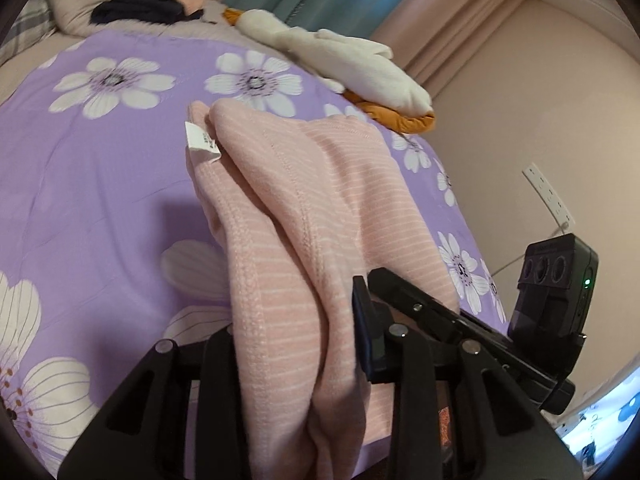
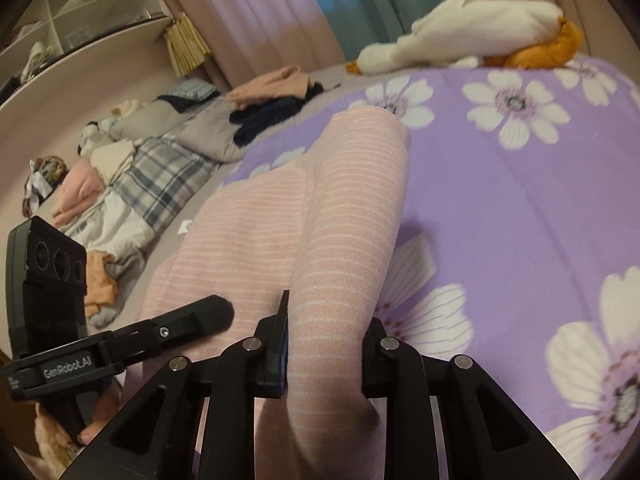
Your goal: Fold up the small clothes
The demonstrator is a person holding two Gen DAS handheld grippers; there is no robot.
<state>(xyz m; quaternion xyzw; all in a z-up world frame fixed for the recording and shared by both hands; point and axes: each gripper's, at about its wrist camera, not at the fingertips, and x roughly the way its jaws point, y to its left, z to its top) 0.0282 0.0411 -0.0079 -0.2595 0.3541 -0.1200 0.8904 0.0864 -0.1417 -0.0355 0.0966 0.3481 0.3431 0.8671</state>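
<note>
Both tongs, left and right, pinch your pink striped garment above the bed: next, fold it evenly.

Both wrist views close, angled down (sharing purple bedspread).

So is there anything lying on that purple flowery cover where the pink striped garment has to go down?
Nothing visible. Both claws, left claw and right claw, grip the pink striped garment, and the purple flowered cover beneath is bare. The plush goose and clothes pile lie at the far edges.
</note>
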